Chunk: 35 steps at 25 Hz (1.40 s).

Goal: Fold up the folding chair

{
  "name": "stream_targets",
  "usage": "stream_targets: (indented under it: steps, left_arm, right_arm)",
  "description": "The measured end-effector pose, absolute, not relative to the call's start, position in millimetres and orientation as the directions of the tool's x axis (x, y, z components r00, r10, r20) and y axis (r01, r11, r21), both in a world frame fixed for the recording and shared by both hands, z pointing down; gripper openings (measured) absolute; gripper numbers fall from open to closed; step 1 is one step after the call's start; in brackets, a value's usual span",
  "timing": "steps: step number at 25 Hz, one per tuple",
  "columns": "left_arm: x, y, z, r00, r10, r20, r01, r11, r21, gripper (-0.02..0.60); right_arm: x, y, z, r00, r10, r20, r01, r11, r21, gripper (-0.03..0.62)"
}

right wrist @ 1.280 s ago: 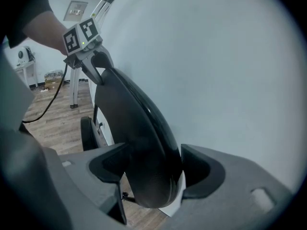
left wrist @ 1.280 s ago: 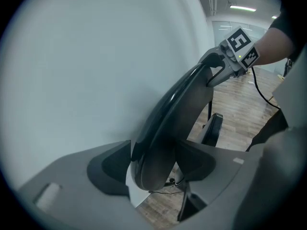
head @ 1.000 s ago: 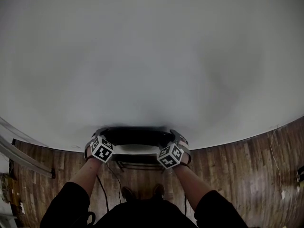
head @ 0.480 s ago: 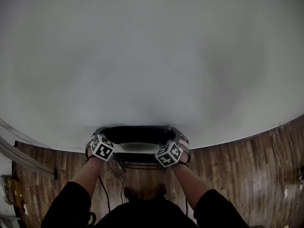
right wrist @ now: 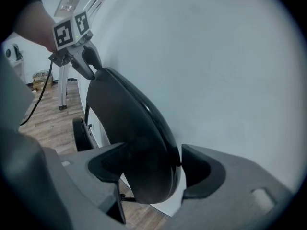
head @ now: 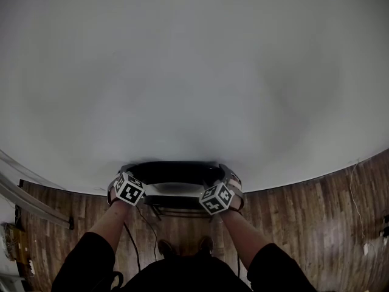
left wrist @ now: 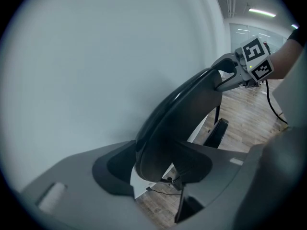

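One white wall (head: 194, 72) meets wood floor (head: 304, 205) behind chair (head: 173, 171)

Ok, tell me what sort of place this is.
Probably an office or lab-type room, though little of it shows: a wood-plank floor, a plain white wall, and a ceiling strip light further back in the left gripper view.

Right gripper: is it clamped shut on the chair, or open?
Shut. In its own view the right gripper has both pads pressed against the black backrest.
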State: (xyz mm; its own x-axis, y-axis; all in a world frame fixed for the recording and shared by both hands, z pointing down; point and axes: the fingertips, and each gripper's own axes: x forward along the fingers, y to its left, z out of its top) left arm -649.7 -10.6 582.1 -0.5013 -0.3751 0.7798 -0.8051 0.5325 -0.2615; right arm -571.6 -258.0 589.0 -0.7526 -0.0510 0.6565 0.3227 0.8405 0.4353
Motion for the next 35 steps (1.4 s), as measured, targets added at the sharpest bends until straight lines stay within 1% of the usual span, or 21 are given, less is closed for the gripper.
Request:
stream_targets:
  steps: [4,9,15,24,28,32,35]
  left_arm:
    - [-648,-9,581,-0.503,-0.373,0.78,-0.804,0.532,-0.264,0.233]
    - [-641,-9,574,-0.517,-0.365,0.775,-0.794,0.542,-0.275,0.233]
    - [-632,-2,564,-0.547,-0.338,0.766,-0.766,0.572,-0.295,0.233]
    - [-587,-4,548,-0.578,-0.323,0.75,-0.735,0.605,-0.305,0.229]
    - [-550,-13,535,-0.586,-0.375,0.718,-0.732,0.625,-0.271,0.222]
    - [-508,-15,531,-0.571,-0.464,0.678,-0.748,0.634,-0.196,0.215]
    - [-473,-9,529,-0.539,-0.532,0.653,-0.766,0.632,-0.117,0.21]
  right_arm:
    - [-565,-265,593,-0.74,-0.06,0.67,0.319,0.845,0.428,0.341]
    - [-553,-273,588,-0.747,-0.036,0.664,0.324,0.853,0.41,0.341]
    - [-544,-266,576,-0.769,0.023,0.639,0.349,0.853,0.389,0.341]
    - [-524,-266,564,-0.793,0.124,0.596,0.371,0.875,0.312,0.337]
    - [-497,-250,556,-0.789,0.184,0.586,0.399,0.879,0.261,0.328]
    - [-463,-218,548,-0.777,0.271,0.568,0.434,0.884,0.173,0.322]
    - [-430,-190,548,-0.751,0.318,0.578,0.445,0.891,0.088,0.311]
